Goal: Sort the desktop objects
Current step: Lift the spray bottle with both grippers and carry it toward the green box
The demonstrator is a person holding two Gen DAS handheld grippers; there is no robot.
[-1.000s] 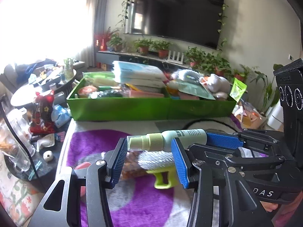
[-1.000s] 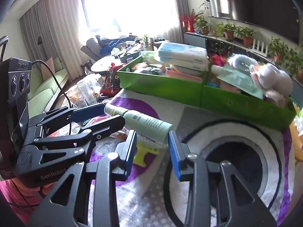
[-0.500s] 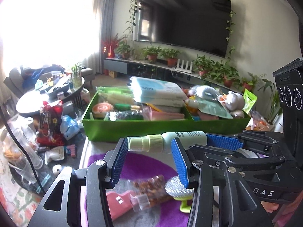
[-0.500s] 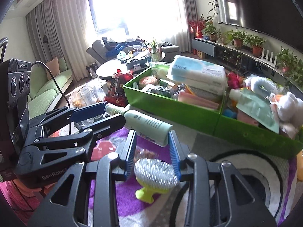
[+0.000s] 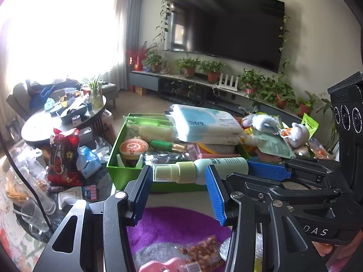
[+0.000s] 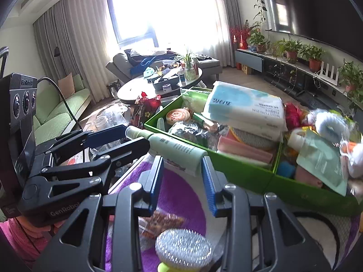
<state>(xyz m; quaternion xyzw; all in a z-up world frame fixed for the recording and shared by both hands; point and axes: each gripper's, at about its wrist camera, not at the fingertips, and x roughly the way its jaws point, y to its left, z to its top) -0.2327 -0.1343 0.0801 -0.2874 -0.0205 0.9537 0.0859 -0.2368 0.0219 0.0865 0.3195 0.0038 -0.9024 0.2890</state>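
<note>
While both hover near the green bin [image 6: 240, 172], L claw [image 5: 179, 176] & R claw [image 6: 182, 165] each pinch the spray bottle [image 5: 204, 168], part-open.

The spray bottle [image 5: 205, 170] looks like matt pale-green plastic with a ribbed cream collar and a clear cap. The left gripper [image 5: 179, 189] has black matt plastic arms, metal screws and blue pads with a fine rough texture. The green bin [image 6: 238, 170] seems smooth, slightly glossy board or plastic. The tissue pack [image 6: 245, 106] is wrapped in shiny film. The rug [image 6: 181, 195] is soft purple cloth.
</note>
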